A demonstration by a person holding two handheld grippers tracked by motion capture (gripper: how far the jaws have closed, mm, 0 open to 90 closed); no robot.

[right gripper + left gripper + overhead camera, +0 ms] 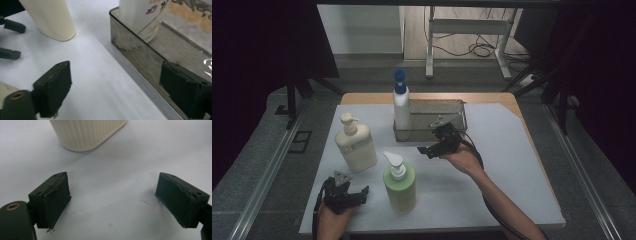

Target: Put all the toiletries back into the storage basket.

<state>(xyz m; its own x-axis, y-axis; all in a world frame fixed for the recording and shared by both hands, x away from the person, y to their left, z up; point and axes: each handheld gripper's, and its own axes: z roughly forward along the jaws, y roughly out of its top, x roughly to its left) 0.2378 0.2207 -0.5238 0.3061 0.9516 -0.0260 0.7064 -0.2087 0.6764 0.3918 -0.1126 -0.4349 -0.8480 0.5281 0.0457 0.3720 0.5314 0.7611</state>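
1. The white bottle with a blue cap (400,102) stands upright in the left end of the clear tray (452,131).
2. The right gripper (435,146) is just in front of the tray — jaws spread wide, empty; its own view shows the bottle's printed label.
3. The left gripper (112,200) gapes empty near the cream pump bottle (356,143).

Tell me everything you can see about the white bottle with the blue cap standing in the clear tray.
The white bottle is tall and slim, apparently plastic, with a narrow neck and a blue cap on top. It stands upright at the left end of the clear tray, its base on the tray's ribbed floor, close to the end wall. In the right gripper view a small red and blue printed mark shows on its lower body, too cut off to read. The right gripper is open just in front of the tray and does not touch the bottle.
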